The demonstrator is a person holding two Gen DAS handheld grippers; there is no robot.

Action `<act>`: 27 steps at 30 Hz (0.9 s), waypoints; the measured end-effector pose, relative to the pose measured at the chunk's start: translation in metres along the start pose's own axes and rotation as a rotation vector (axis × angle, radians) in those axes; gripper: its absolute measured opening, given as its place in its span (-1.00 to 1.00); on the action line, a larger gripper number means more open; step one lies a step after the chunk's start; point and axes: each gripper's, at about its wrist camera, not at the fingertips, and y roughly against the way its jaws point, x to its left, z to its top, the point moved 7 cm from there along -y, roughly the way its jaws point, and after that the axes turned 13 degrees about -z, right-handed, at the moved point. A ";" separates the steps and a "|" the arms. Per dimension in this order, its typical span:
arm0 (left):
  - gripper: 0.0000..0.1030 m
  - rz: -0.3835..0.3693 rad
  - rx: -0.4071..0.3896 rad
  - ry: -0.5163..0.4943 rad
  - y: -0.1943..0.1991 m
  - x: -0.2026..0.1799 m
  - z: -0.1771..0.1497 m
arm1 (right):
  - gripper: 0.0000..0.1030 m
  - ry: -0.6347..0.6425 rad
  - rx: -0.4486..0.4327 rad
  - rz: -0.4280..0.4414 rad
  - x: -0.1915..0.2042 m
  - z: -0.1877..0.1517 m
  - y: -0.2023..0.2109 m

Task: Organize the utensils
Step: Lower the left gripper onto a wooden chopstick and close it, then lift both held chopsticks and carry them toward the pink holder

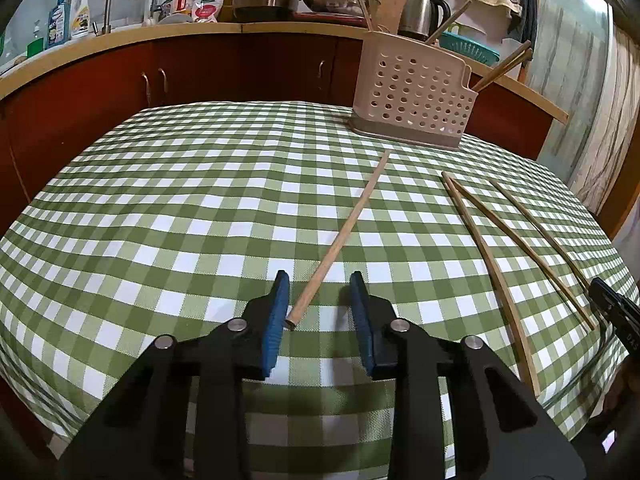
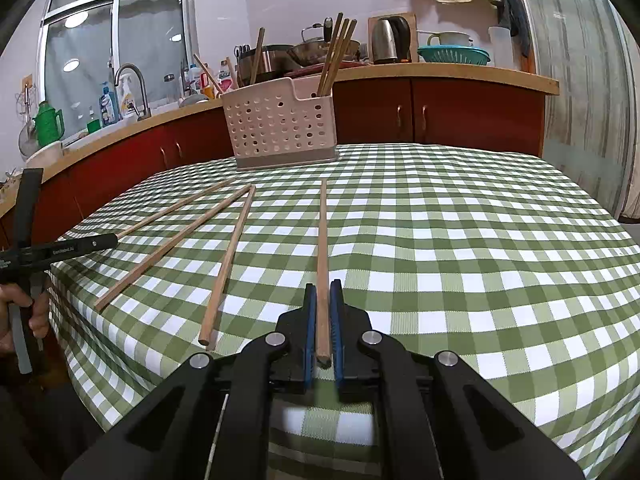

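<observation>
1. Right gripper [image 2: 323, 322] is clamped on 1 chopstick [image 2: 322, 240] lying on checked tablecloth [image 2: 460, 240].
2. Left gripper [image 1: 320, 312] is seen with jaws apart around another chopstick's [image 1: 344, 236] end, pads not pressing.
3. Pink holder [image 2: 280, 124] is stood at table's far edge.

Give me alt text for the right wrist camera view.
The right gripper is clamped on one wooden chopstick lying on a green checked tablecloth. Three more chopsticks lie to its left, and a perforated holder stands beyond.
</observation>
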 end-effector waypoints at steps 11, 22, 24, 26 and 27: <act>-0.87 0.007 0.008 -0.034 0.002 -0.005 -0.003 | -0.86 -0.006 -0.012 0.001 -0.001 0.006 0.002; -0.87 0.037 -0.097 -0.135 0.039 -0.023 0.016 | -0.87 -0.019 -0.081 -0.008 -0.002 0.032 0.022; -0.87 0.045 -0.126 -0.157 0.048 -0.027 0.023 | -0.86 -0.020 -0.105 -0.014 -0.002 0.041 0.029; -0.87 0.053 -0.158 -0.183 0.058 -0.034 0.032 | -0.86 -0.022 -0.124 -0.017 -0.002 0.048 0.035; -0.87 0.055 -0.171 -0.192 0.062 -0.036 0.035 | -0.87 -0.023 -0.130 -0.019 -0.002 0.051 0.038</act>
